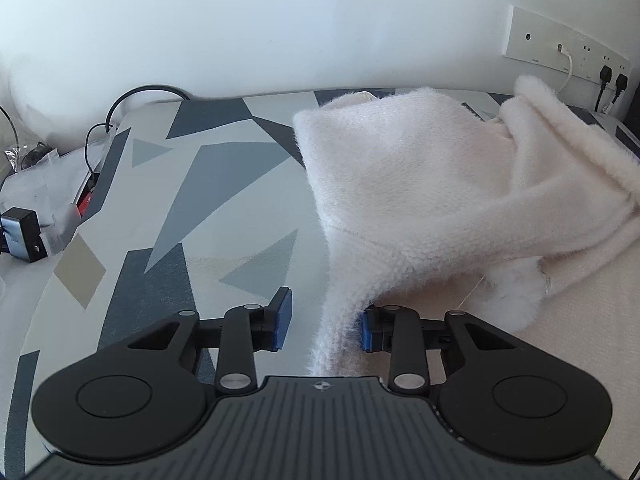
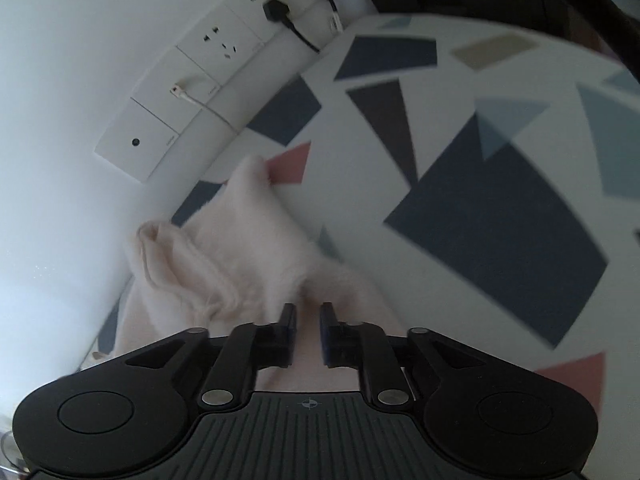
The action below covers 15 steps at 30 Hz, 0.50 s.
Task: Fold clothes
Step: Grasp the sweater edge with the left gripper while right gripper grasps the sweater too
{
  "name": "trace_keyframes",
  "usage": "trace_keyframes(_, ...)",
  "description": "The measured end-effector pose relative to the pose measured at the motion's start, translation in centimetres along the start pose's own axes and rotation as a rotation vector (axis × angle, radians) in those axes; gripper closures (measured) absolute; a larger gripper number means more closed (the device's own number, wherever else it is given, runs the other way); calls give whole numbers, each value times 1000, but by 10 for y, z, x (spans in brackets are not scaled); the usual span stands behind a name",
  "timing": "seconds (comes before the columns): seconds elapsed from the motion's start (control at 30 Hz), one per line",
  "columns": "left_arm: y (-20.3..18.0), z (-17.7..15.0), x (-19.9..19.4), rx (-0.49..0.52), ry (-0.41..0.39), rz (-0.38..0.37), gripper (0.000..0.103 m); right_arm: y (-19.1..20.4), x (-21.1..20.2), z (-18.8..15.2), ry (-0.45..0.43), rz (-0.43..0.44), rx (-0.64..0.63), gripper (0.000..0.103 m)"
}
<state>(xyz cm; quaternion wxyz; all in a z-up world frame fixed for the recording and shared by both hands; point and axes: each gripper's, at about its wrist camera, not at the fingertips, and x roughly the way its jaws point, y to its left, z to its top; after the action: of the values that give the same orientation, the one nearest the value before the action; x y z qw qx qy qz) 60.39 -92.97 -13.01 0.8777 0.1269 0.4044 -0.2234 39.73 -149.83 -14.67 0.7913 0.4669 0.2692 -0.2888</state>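
Observation:
A fluffy pale pink sweater (image 1: 420, 184) lies bunched on the patterned table cover (image 1: 192, 208), partly folded over itself. My left gripper (image 1: 324, 324) is open; a hanging sleeve of the sweater drapes down between its blue pads, against the right pad (image 1: 366, 330). In the right wrist view the same sweater (image 2: 240, 256) lies crumpled near the wall. My right gripper (image 2: 308, 328) hovers over the sweater's near part with its jaws a little apart and nothing between them.
A white wall with a socket strip (image 1: 560, 46) and plugged cables (image 2: 280, 12) runs behind the table. Cables, plastic bags and a small grey box (image 1: 22, 232) lie at the far left edge. The geometric cover (image 2: 480, 200) stretches to the right.

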Motion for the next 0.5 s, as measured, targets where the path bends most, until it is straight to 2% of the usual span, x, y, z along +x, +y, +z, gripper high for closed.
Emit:
trace_keyframes(0.1,-4,1,0,8,-3,1,69,20,-10,5,-58,61,-112,63)
trace_keyframes(0.17,-7,2,0,1,-2,4,69,40,-11,2,-72,85,-229,43)
trace_keyframes(0.2,-7,3,0,-7,0,2,69,54,-4,1,-61,81,-296,26)
trace_keyframes(0.23,-8,4,0,-15,2,-1,69,67,8,1,-40,69,-365,14)
trace_keyframes(0.3,-9,4,0,-17,2,1,69,86,28,-8,9,35,-493,6)
trace_keyframes(0.33,-9,4,0,-17,2,3,69,95,39,-12,31,10,-549,6)
trace_keyframes(0.37,-9,4,1,-16,3,5,69,101,49,-15,49,-26,-590,7)
trace_keyframes(0.4,-9,4,1,-17,3,6,69,104,58,-18,63,-51,-609,21)
trace_keyframes(0.43,-8,4,1,-19,3,7,69,105,64,-18,76,-65,-611,61)
trace_keyframes(0.47,-7,5,1,-22,4,7,69,106,69,-17,83,-82,-601,79)
trace_keyframes(0.5,-6,5,0,-27,5,5,69,104,66,-13,68,-85,-567,82)
